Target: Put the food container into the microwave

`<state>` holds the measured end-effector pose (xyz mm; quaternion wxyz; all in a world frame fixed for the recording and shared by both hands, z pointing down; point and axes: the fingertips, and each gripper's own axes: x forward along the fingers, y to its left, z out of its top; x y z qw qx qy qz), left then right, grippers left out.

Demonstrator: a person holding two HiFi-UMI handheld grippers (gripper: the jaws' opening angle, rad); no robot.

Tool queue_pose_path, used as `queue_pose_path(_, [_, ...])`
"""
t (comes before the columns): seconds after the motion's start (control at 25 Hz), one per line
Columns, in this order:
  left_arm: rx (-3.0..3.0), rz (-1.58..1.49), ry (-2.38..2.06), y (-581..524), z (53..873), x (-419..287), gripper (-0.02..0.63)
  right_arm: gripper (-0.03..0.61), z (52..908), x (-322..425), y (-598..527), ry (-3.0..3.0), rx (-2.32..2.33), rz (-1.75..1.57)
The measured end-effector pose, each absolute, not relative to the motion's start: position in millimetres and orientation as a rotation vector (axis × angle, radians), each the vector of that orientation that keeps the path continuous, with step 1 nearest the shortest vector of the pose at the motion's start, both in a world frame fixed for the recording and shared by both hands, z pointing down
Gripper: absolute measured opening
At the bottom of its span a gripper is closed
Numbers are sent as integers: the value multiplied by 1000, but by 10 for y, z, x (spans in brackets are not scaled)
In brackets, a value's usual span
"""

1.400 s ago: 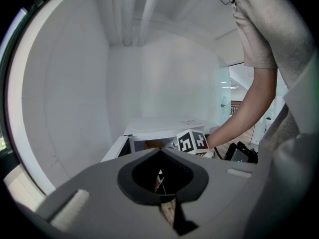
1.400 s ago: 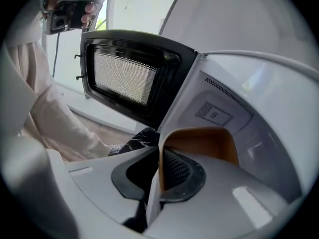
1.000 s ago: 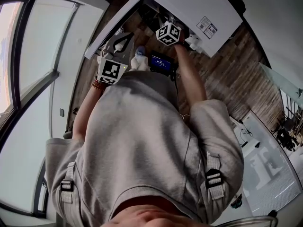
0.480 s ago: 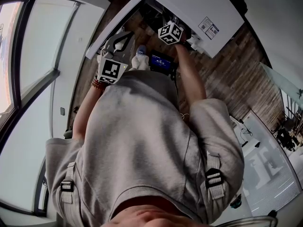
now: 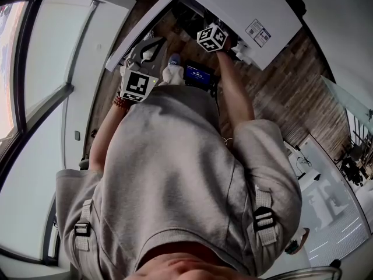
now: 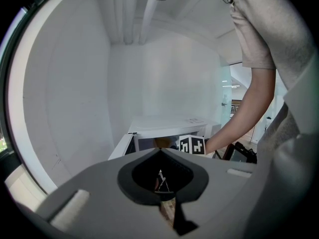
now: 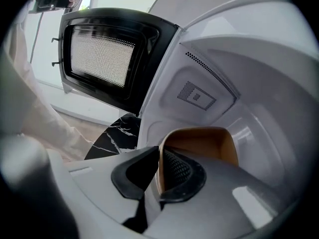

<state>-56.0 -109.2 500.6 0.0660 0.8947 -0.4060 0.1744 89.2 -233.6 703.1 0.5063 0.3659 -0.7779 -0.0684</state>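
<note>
Your right hand-held gripper (image 7: pixel 158 173) is clamped on the near wall of the tan food container (image 7: pixel 199 143). The container extends from the jaws toward 1 o'clock, inside the white cavity of the microwave (image 7: pixel 249 83). The microwave's door (image 7: pixel 109 59) stands open at 10 o'clock. Your left hand-held gripper (image 6: pixel 162 180), jaws together on nothing, is held apart from the microwave.

Office-like room; wood-plank floor (image 5: pixel 291 92), tall window (image 5: pixel 26 69), white microwave (image 5: pixel 233 7).
</note>
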Motion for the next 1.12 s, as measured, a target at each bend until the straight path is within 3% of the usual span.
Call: queue_pose_path(1.12, [2686,515,-1223,-1000,5071,-681,-2,49,7129,915,-2293,-1826,895,-171])
